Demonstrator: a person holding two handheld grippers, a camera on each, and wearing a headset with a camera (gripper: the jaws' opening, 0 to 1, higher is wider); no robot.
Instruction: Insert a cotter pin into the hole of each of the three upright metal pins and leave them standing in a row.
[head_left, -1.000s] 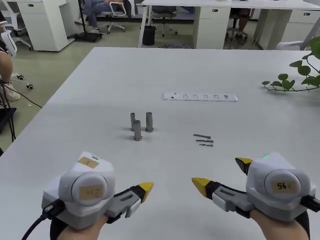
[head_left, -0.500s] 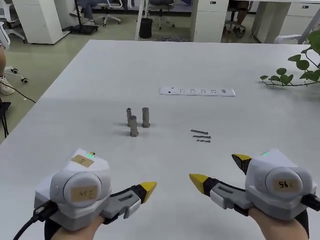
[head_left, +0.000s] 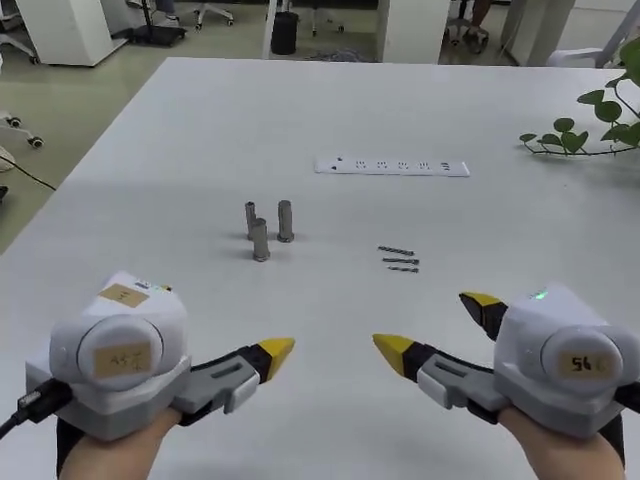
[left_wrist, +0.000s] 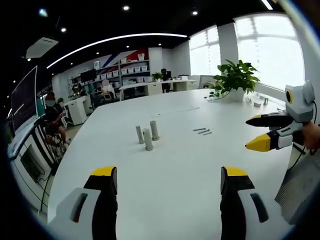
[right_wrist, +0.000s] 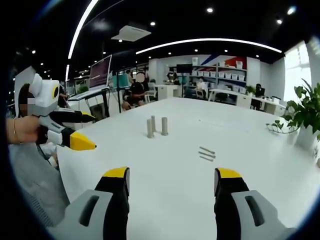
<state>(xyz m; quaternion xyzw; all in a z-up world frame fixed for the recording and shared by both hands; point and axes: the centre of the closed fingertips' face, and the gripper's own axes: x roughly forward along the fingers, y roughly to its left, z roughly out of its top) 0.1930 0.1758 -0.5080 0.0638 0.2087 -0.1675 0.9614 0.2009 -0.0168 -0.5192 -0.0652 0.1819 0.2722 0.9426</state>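
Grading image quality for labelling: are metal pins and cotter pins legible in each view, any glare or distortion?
Head view: even light, metal pins and cotter pins small but sharp. Left gripper view: fisheye bending, windows blown out, cotter pins tiny. Right gripper view: fisheye bending, both legible.

The left gripper (left_wrist: 169, 172) gapes wide over the white table (left_wrist: 120, 110), three upright grey metal pins (left_wrist: 148, 136) clustered ahead, thin cotter pins (left_wrist: 202, 131) to their right.
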